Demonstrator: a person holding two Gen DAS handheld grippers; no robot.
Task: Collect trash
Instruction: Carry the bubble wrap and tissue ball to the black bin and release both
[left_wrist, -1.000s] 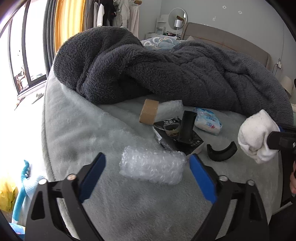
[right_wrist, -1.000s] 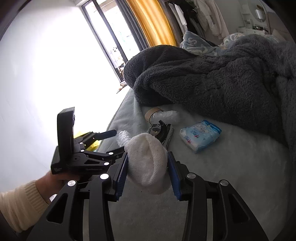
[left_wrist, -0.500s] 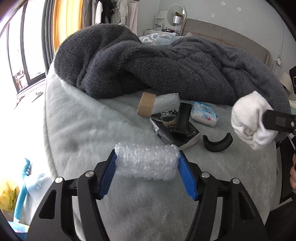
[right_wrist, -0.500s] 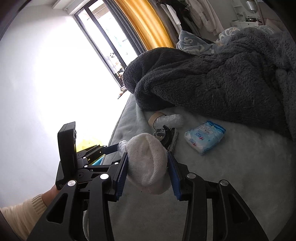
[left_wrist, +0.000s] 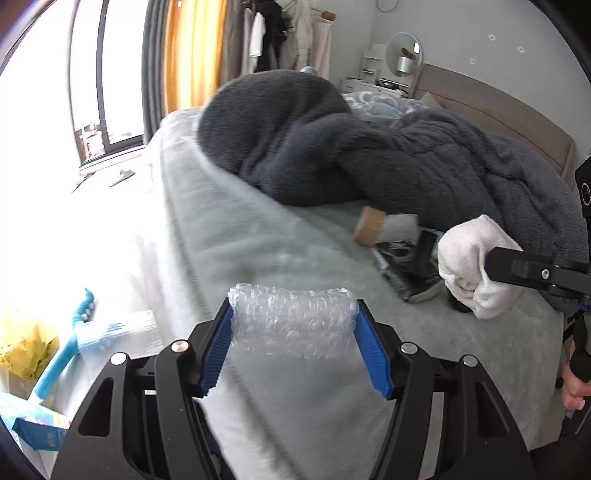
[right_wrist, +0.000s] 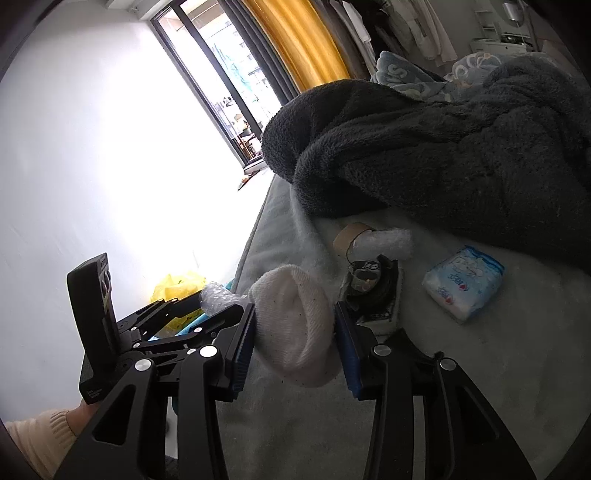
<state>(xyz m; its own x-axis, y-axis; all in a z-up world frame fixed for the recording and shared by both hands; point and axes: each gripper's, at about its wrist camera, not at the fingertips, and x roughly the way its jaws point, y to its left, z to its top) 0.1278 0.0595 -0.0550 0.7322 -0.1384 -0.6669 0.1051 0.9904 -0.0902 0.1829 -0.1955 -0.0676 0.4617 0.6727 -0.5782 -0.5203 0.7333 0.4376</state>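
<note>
- Left gripper (left_wrist: 293, 345): jaws have just closed, blue pads pressing a clear bubble-wrap wad (left_wrist: 291, 325).
- Right gripper (right_wrist: 293, 350): clamped on a white rolled sock (right_wrist: 295, 328).

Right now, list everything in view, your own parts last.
bubble wrap: 1, clear, held in left hand-held gripper
sock: 1, white, held in right hand-held gripper
blanket: 1, dark grey, heaped on bed
bed: 1, pale grey cover
tape roll: 1, brown, by blanket edge
tissue pack: 1, white and blue, on bed
yellow bag: 1, on floor beside bed
curtain: 1, orange, at window
left hand-held gripper: 1, black, blue pads
right hand-held gripper: 1, black, blue pads
</note>
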